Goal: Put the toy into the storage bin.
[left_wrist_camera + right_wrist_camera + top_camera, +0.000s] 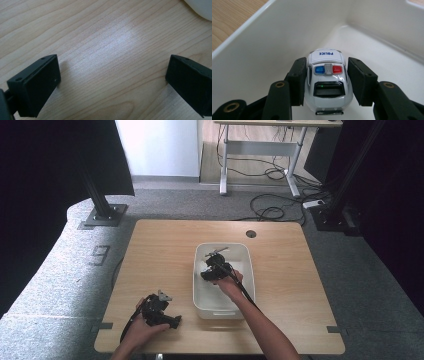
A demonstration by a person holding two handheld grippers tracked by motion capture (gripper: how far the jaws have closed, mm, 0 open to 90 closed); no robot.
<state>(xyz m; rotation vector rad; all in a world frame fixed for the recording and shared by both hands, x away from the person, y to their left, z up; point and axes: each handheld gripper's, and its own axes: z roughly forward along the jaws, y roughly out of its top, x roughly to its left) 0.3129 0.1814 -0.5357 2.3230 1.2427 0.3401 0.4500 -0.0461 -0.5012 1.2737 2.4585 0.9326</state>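
A white toy police car (327, 62) with a blue and red light bar sits between the pads of my right gripper (327, 82), which is shut on its sides. The car points away from the camera, inside the white bin (262, 47), just above the bin's floor. From the high view, the right gripper (214, 268) reaches down into the bin (220, 299) at the middle of the wooden table (160, 255). My left gripper (173, 321) rests near the table's front edge, left of the bin. Its jaws stand wide open over bare wood in the left gripper view (112, 80).
A corner of the bin (202, 7) shows at the top right of the left gripper view. The table has a cable hole (251, 234) at the back. Black stands, loose cables and a second desk lie on the carpet beyond the table.
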